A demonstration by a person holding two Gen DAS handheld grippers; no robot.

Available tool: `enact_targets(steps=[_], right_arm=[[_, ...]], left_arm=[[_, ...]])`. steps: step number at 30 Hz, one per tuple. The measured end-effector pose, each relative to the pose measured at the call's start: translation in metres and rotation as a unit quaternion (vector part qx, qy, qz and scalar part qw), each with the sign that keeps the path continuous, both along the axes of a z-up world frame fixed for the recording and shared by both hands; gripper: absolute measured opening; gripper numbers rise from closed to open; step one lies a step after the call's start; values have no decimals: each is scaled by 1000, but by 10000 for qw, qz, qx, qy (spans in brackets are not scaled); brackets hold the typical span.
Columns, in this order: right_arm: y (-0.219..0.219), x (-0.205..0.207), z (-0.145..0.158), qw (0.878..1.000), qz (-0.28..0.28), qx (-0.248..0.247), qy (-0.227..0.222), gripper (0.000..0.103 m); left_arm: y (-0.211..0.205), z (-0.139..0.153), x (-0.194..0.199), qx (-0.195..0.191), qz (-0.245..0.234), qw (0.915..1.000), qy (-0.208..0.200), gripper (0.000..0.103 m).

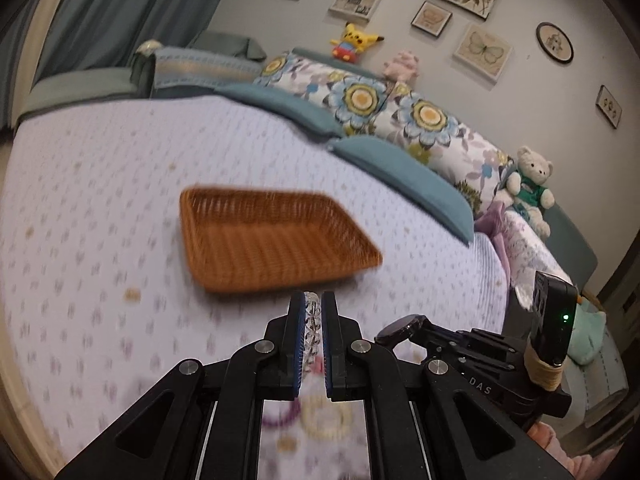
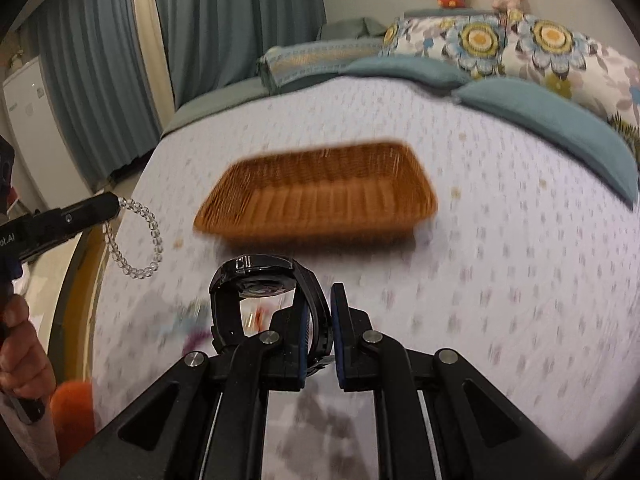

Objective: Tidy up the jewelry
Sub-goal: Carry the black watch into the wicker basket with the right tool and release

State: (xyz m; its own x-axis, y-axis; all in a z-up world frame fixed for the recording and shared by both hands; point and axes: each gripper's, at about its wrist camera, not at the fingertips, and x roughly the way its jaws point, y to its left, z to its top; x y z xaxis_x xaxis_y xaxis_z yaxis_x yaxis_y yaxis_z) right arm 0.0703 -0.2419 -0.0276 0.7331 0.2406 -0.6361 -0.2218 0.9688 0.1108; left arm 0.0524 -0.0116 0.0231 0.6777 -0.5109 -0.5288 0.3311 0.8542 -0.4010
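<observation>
An empty brown wicker basket (image 1: 272, 236) lies on the bed, ahead of both grippers; it also shows in the right wrist view (image 2: 320, 196). My left gripper (image 1: 313, 300) is shut on a clear bead bracelet (image 1: 312, 320), which hangs as a loop from the left gripper (image 2: 116, 204) in the right wrist view (image 2: 154, 236). My right gripper (image 2: 320, 300) is shut on the strap of a black wristwatch (image 2: 260, 280); the right gripper and the watch (image 1: 404, 330) show at the right of the left wrist view. More bracelets, a purple one (image 1: 280, 416) and a cream one (image 1: 326, 420), lie blurred under my left gripper.
The bed has a white dotted cover (image 1: 100, 200). Blue cushions (image 1: 400, 184) and floral pillows (image 1: 420, 120) line its far side, with a teddy bear (image 1: 532, 184) at the right. Blue curtains (image 2: 100, 60) hang beyond the bed's left edge.
</observation>
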Motion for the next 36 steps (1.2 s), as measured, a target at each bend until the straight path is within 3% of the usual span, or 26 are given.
enact_targets(steps=[4, 8, 15, 23, 31, 33, 35, 36], right_arm=[[2, 47, 17, 9998, -75, 55, -182, 13], [4, 106, 18, 9996, -221, 78, -131, 13], [2, 187, -20, 9986, -356, 55, 394, 13], [0, 205, -59, 9964, -371, 1, 759, 14], [-9, 209, -65, 9949, -555, 24, 840, 17], [-12, 207, -63, 9948, -587, 59, 835, 26], [-16, 204, -58, 9954, -578, 160, 750, 30], [-17, 201, -55, 9958, -583, 194, 686, 39]], left_arm=[[-12, 12, 44, 45, 101, 9998, -138, 7], [-25, 2, 93, 77, 234, 9997, -11, 7], [-38, -42, 160, 205, 291, 9985, 404, 7], [-46, -85, 184, 247, 164, 9965, 786, 7], [-49, -108, 190, 425, 356, 9922, 1116, 7], [-48, -109, 190, 367, 329, 9926, 1109, 8], [-48, -107, 188, 322, 291, 9929, 1110, 18], [-48, -104, 186, 289, 265, 9934, 1077, 23]])
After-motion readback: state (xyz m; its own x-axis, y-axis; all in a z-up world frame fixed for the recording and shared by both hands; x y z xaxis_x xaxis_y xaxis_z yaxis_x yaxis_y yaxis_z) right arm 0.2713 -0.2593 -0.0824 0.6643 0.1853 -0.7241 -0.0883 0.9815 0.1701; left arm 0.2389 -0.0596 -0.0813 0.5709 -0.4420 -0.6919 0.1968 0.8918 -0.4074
